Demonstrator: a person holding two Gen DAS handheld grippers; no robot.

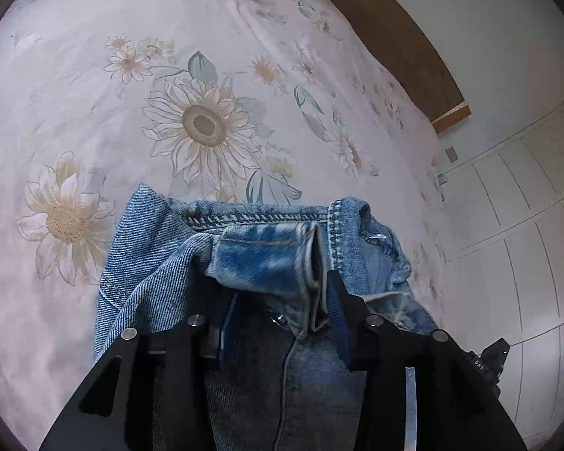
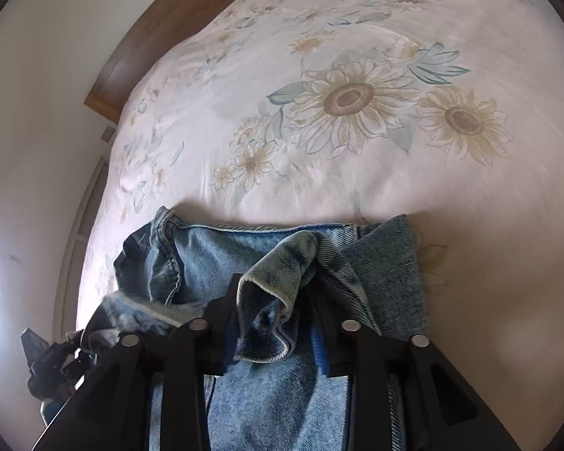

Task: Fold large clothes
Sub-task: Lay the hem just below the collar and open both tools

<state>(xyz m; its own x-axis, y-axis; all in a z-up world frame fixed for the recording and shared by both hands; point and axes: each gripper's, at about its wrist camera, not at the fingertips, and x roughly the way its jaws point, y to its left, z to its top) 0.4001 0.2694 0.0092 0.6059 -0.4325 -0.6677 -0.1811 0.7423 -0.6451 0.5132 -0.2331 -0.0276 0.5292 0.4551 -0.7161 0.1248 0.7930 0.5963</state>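
A pair of blue denim jeans [image 1: 267, 255] hangs bunched over the bed, held by both grippers. My left gripper [image 1: 278, 300] is shut on a fold of the denim near the waistband seam. In the right wrist view the jeans [image 2: 214, 259] drape over the fingers, and my right gripper [image 2: 274, 300] is shut on a curled denim edge. The fingertips of both grippers are partly hidden by cloth. The other gripper's black body [image 2: 52, 364] shows at the lower left of the right wrist view.
A pink bedspread [image 1: 169, 75] with a sunflower print covers the bed under the jeans; it also shows in the right wrist view [image 2: 357, 150]. A wooden headboard [image 1: 413, 49] stands at the far side. White closet doors [image 1: 526, 206] are on the right.
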